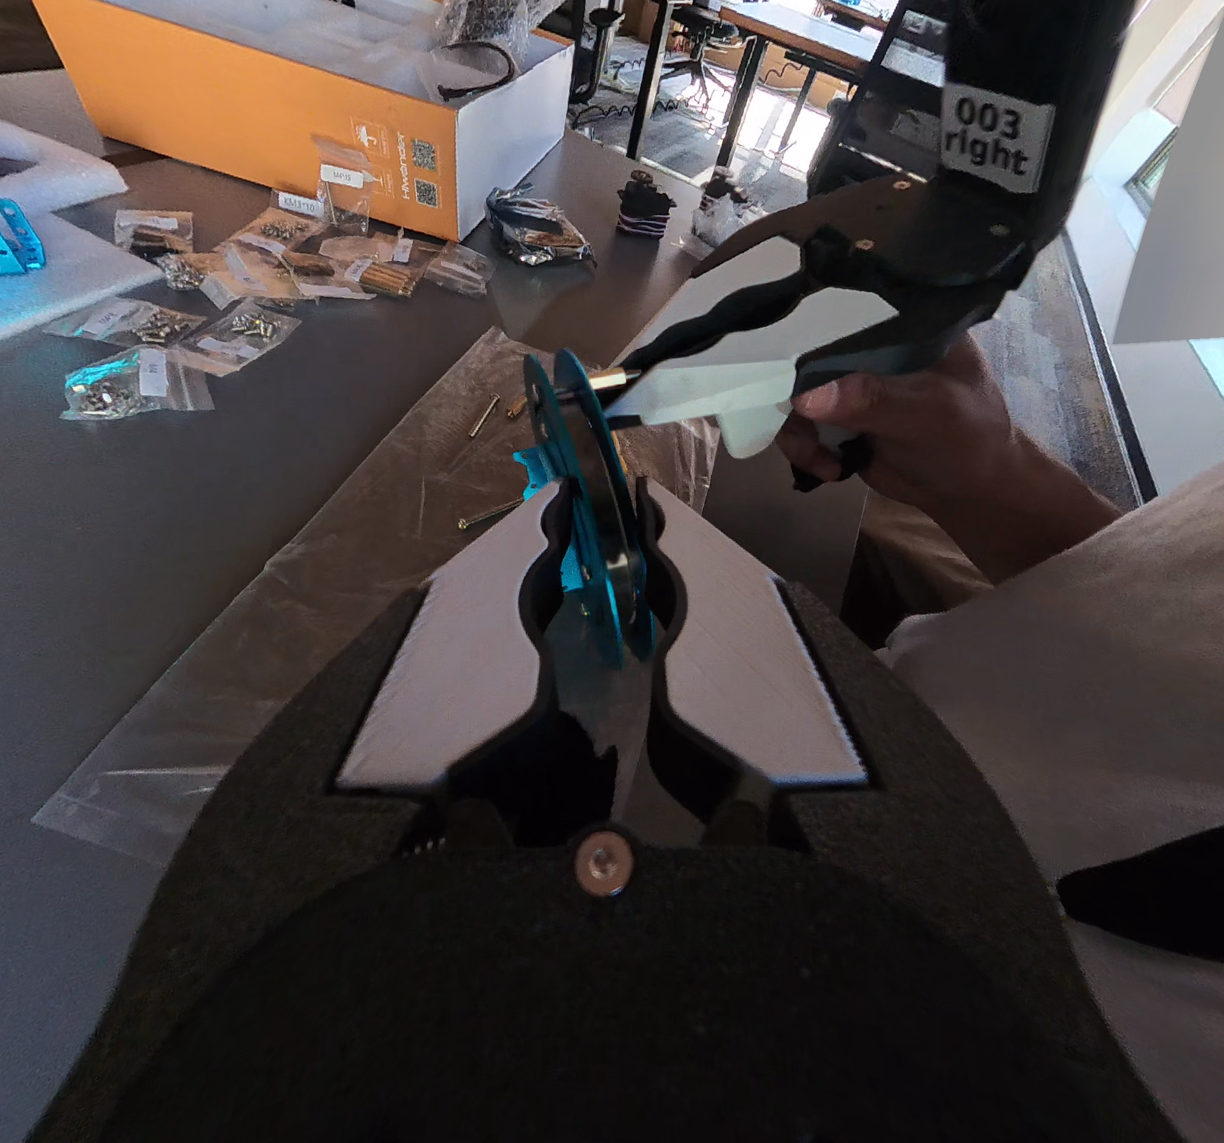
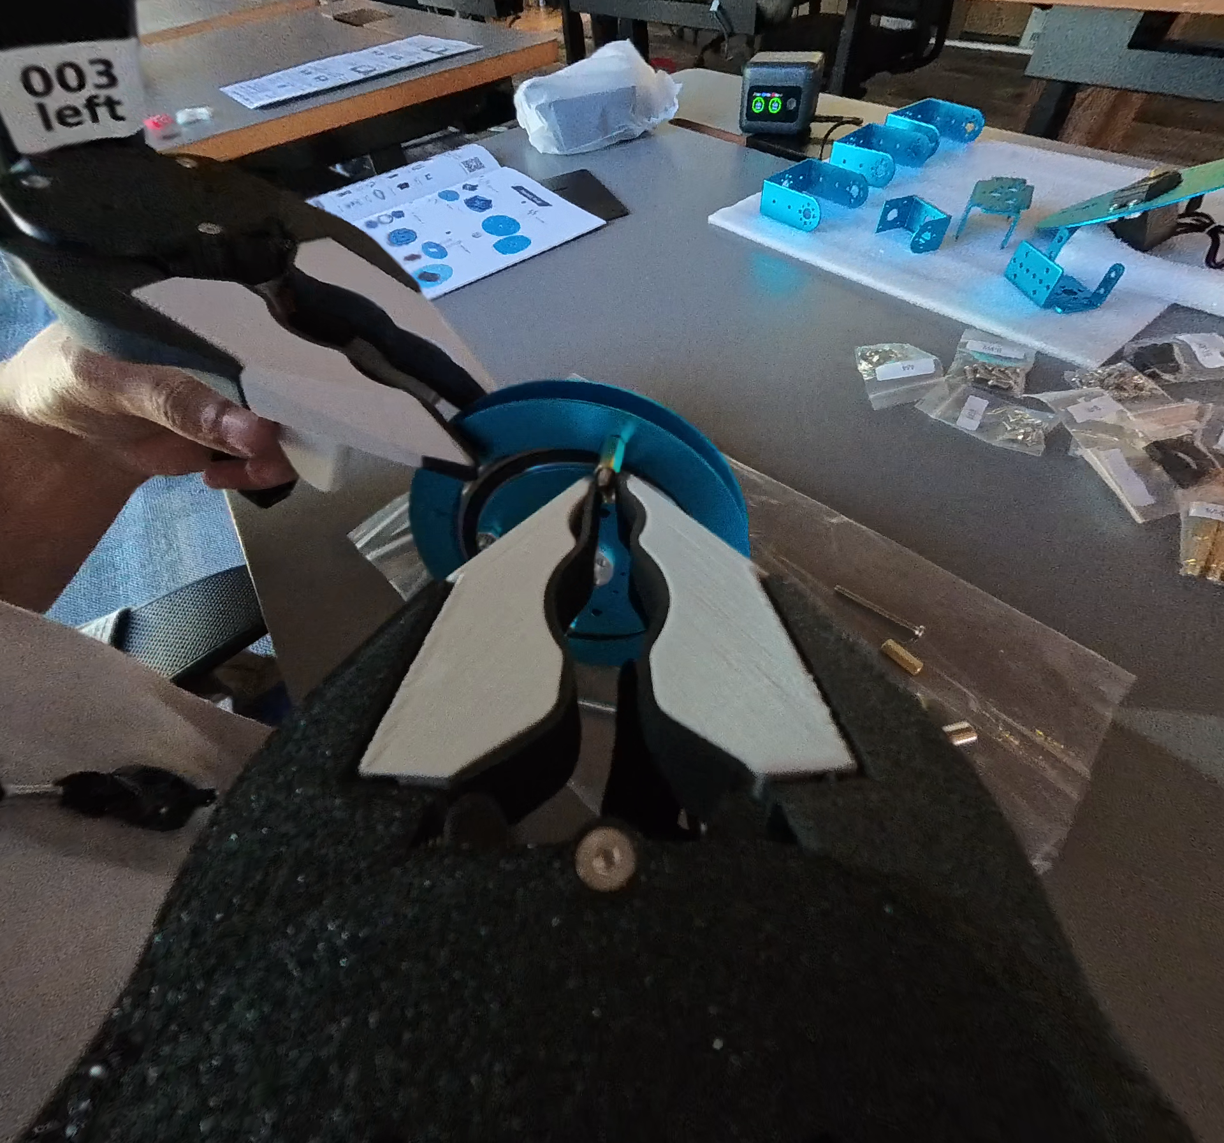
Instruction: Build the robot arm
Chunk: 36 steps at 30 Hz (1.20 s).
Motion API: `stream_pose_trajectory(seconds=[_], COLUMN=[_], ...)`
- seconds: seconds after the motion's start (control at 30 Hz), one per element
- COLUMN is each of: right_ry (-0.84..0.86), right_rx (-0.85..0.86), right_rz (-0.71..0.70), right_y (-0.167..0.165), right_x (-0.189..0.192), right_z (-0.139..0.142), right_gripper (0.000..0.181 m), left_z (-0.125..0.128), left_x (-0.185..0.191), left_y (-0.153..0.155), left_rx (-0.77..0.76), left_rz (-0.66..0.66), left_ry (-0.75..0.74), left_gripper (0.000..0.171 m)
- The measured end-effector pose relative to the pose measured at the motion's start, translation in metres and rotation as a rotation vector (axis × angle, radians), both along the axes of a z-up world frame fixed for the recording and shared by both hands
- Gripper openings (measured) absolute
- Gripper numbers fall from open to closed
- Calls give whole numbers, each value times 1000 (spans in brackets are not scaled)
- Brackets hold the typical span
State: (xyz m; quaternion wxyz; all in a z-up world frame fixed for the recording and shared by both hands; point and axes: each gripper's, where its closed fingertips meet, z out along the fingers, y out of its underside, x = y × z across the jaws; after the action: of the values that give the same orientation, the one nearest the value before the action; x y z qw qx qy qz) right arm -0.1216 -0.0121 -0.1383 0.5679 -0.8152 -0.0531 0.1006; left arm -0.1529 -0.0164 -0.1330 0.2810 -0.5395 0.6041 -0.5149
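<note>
A blue metal disc assembly [image 2: 669, 442], two round plates with a black ring between them, is held upright above the grey table [image 2: 695, 330]. My left gripper [image 1: 601, 494] is shut on its lower edge [image 1: 583, 555]; it also shows in the right wrist view [image 2: 465, 437], coming in from the upper left. My right gripper [image 2: 599, 483] is shut on a small brass standoff [image 2: 609, 457] that sits against the disc face near its rim. In the left wrist view the right gripper [image 1: 622, 390] reaches in from the upper right with the standoff [image 1: 612, 378] at its tips.
A clear plastic bag [image 1: 318, 594] lies under the disc with loose bolts [image 1: 483, 416] and a standoff [image 2: 902, 657]. Small bags of screws [image 1: 252, 277], an orange-and-white box [image 1: 265, 104], an open booklet [image 2: 463, 217] and blue brackets on white foam [image 2: 927, 184] lie around.
</note>
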Motion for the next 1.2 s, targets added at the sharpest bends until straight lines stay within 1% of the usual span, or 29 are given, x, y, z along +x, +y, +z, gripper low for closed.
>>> stream_pose_trajectory(seconds=[0.07, 0.13, 0.2, 0.27, 0.33, 0.43, 0.5, 0.57, 0.6, 0.63, 0.7, 0.77, 0.83, 0.87, 0.93, 1.0, 1.07, 1.13, 1.2], right_ry=[32, 59, 65, 75, 68, 34, 21, 8, 7, 2, 5, 14, 10, -5, -79, -163, -209, -204, -167], right_rx=[6, 2, 7, 4, 2, 3, 8, 19, 20, 16, 29, 59, 66, 62, 52, 24, 34, 36, 33], right_rz=[21, 71, 88, 94, 91, 89, 121, 155, 156, 160, 187, 199, 200, 198, 152, 110, 70, 67, 94], right_y=[-2, -6, -7, -7, -5, -3, -2, -1, 0, 0, -2, -7, -10, -10, -8, -4, -2, -3, -6], right_x=[6, 5, 4, 3, 2, -1, -10, -19, -21, -22, -24, -22, -23, -25, -27, -28, -27, -28, -30], right_z=[0, 0, -1, 0, 1, 0, 1, 2, 2, 1, 3, 11, 17, 17, 13, 6, 4, 5, 6], right_gripper=[3, 2, 3, 2, 1, 2, 3, 3, 3, 1, 1, 5, 14, 17, 21, 17, 7, 4, 4], left_z=[7, 9, 5, 0, 0, -6, -16, -21, -23, -24, -25, -24, -22, -21, -20, -20, -20, -20, -20], left_x=[-1, 0, 4, 9, 13, 18, 17, 13, 11, 10, 6, 3, 3, 4, 5, 5, 5, 3, 0], left_y=[1, 2, -1, -5, -5, -1, 4, 3, 2, 2, 7, 9, 8, 5, 0, -1, 0, -1, -5], left_rx=[-38, -51, -19, 42, 81, 109, 140, 129, 108, 90, 88, 80, 67, 59, 71, 91, 88, 92, 109], left_rz=[-11, -22, -28, -23, -3, 36, 65, 58, 50, 48, 63, 83, 109, 116, 137, 170, 199, 215, 206], left_ry=[-37, -44, -32, -9, -1, 67, 130, 157, 163, 165, 172, 173, 154, 145, 130, 123, 116, 97, 76], left_gripper=[18, 23, 25, 32, 36, 30, 26, 26, 24, 18, 14, 14, 13, 13, 12, 13, 13, 13, 13])
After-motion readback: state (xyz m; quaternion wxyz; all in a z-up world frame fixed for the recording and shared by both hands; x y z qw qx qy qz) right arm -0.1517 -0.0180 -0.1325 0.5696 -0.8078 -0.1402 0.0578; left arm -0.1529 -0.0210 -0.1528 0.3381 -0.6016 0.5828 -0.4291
